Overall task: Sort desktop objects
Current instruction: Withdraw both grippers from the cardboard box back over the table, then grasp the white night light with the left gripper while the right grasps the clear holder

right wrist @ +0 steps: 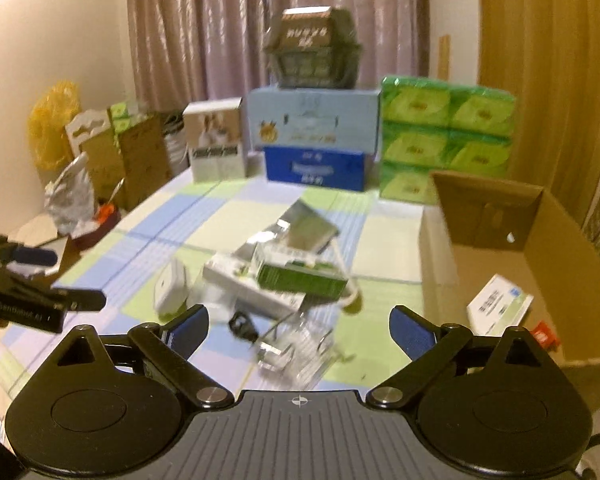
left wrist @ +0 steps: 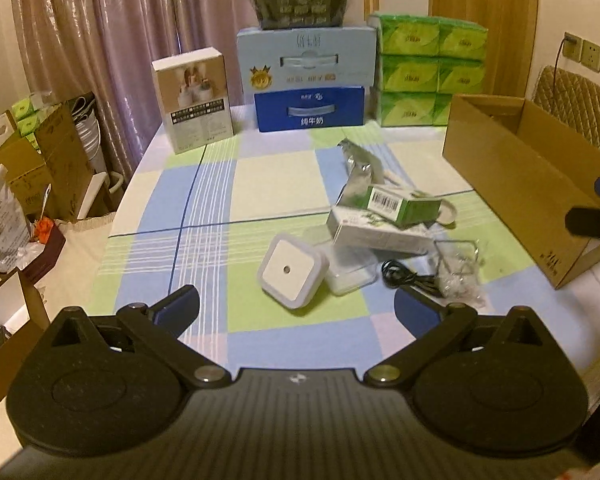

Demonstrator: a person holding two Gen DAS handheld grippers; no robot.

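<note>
A square white night light (left wrist: 290, 271) lies at centre frame on the checked tablecloth (left wrist: 204, 184), beside a pile of small boxes (left wrist: 384, 220) and a black cable (left wrist: 404, 278). Both the left gripper (left wrist: 296, 308) and right gripper (right wrist: 298, 326) hang released, jaws wide and empty. An open cardboard box (left wrist: 516, 176) stands at right.

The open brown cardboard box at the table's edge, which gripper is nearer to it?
Right. The right gripper hovers just beside the open brown cardboard box, box wall by its right finger. The left gripper sits farther away, over the white square night light.
</note>
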